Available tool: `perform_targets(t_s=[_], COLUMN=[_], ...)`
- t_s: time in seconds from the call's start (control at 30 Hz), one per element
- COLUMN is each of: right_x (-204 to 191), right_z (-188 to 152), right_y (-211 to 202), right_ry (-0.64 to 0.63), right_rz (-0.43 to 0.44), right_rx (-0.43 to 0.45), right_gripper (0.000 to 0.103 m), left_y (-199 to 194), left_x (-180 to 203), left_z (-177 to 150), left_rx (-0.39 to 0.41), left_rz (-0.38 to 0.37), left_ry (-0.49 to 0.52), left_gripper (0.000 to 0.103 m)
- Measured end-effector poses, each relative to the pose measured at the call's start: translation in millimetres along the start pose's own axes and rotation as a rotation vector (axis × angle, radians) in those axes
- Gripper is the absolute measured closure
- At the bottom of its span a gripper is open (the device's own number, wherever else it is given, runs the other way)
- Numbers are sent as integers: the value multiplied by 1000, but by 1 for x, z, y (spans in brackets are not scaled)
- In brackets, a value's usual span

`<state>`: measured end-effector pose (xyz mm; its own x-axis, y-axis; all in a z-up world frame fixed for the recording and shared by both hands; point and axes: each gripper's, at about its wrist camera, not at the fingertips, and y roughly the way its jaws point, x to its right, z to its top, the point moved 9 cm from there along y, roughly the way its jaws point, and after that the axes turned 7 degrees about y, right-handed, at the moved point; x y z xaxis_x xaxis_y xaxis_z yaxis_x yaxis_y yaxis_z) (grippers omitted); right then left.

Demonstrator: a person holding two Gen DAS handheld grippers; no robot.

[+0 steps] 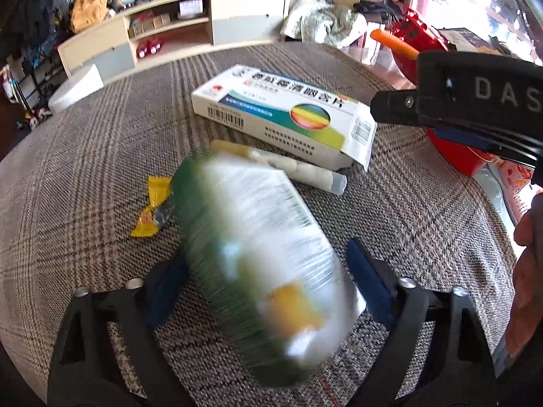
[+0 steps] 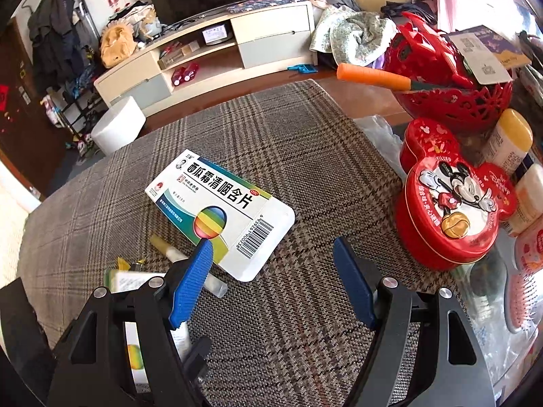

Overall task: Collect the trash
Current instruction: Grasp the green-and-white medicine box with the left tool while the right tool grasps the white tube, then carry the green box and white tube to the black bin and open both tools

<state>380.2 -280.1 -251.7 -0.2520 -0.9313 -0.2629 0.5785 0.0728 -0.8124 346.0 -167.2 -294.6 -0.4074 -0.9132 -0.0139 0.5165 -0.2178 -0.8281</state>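
Nearest the left wrist camera, a blurred green-and-white packet [image 1: 261, 264] fills the space between the blue fingers [image 1: 370, 281] of the left gripper [image 1: 268, 271]. The blur hides whether the pads press on it, so I cannot tell if it is clamped or loose; the fingers stand wide on either side of it.

Beyond the packet, on the plaid cloth [image 1: 85, 176] covering the worktop, a clear tube of white tablets [image 1: 305, 169] lies just beside the near edge of an opened medicine box [image 1: 288, 115], its end flap hanging open on the right. A yellow candy wrapper [image 1: 152, 210] lies to the left of the packet. The right gripper's black body [image 1: 475, 108] reaches in from the right, with part of a hand [image 1: 529, 264] at the right edge.

In the right wrist view, the right gripper [image 2: 275, 271] has its blue fingers [image 2: 193, 281] apart with nothing between them, only cloth. Its left finger overlaps the near corner of the medicine box [image 2: 220, 210] in the view; whether it touches is unclear. To the right stands a red Mickey Mouse tin [image 2: 451, 210], with a red openwork basket [image 2: 458, 101] far behind it holding an orange-handled tool [image 2: 370, 74]. A pink hairbrush [image 2: 519, 298] lies at the right edge.
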Motion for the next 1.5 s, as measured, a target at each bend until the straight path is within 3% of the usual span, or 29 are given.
perform_targets(t_s=[0.2, 0.33, 0.43, 0.47, 0.5, 0.8, 0.97, 1.1, 1.23, 1.5], right_x=[-7, -31, -51, -56, -60, -86, -89, -93, -85, -73], right_z=[-5, -15, -22, -23, -24, -28, -32, -39, -41, -44], right_y=[8, 15, 25, 28, 32, 36, 38, 28, 36, 48], right_ry=[-18, -70, -129, -145, -160, -207, -268, -232, -295, -287], right_rz=[5, 49, 55, 54, 54, 122, 79, 187, 86, 58], right_rx=[-12, -29, -48, -53, -59, -76, -79, -128, -120, -141], right_gripper=[29, 29, 29, 29, 29, 32, 33, 47, 47, 67], left_y=[-13, -26, -35, -35, -36, -46, -46, -44, -44, -44], left_x=[-16, -34, -50, -55, -62, -84, -84, -84, -84, -81], left_z=[-10, -26, -38, -41, -43, -56, -57, -55, -56, -56], left_rx=[37, 38, 33, 25, 12, 19, 15, 13, 14, 23], left_rz=[-53, -44, -32, -31, -30, -54, -57, -54, -51, -45], left_ry=[-31, -2, 0, -2, -11, -31, -35, -33, -36, -21], left_gripper=[38, 41, 49, 72, 75, 77, 77, 77, 77, 77])
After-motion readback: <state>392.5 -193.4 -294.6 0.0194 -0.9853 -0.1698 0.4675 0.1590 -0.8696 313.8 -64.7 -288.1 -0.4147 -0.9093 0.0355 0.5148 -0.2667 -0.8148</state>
